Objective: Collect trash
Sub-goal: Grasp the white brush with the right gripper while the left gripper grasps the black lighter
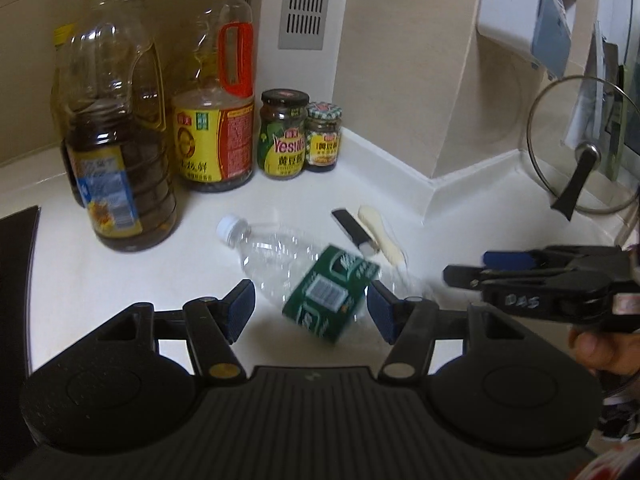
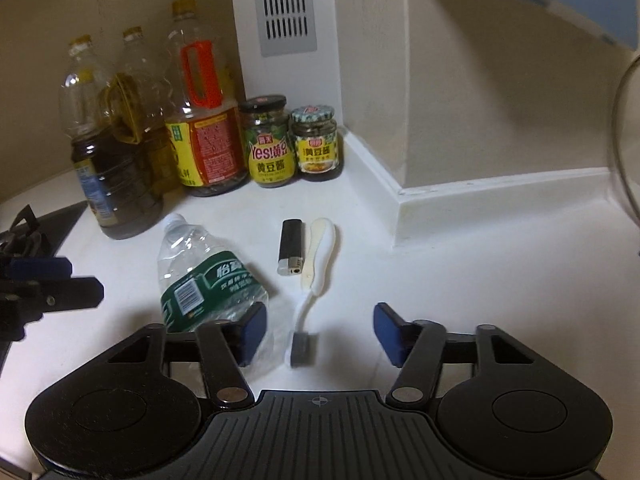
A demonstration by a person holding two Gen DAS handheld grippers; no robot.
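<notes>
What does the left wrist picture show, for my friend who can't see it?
An empty plastic water bottle with a green label lies on its side on a white kitchen counter, just ahead of the open left gripper. Behind it lie a black lighter and a small brush; oil bottles and sauce jars stand in the corner. The right gripper reaches in from the right.

A white kitchen countertop (image 2: 460, 264) meets beige tiled walls (image 1: 400, 60) at a corner, where a white boxed column carries a grey slotted vent grille (image 2: 286, 4); a white upstand (image 2: 384, 188) edges the wall.
</notes>
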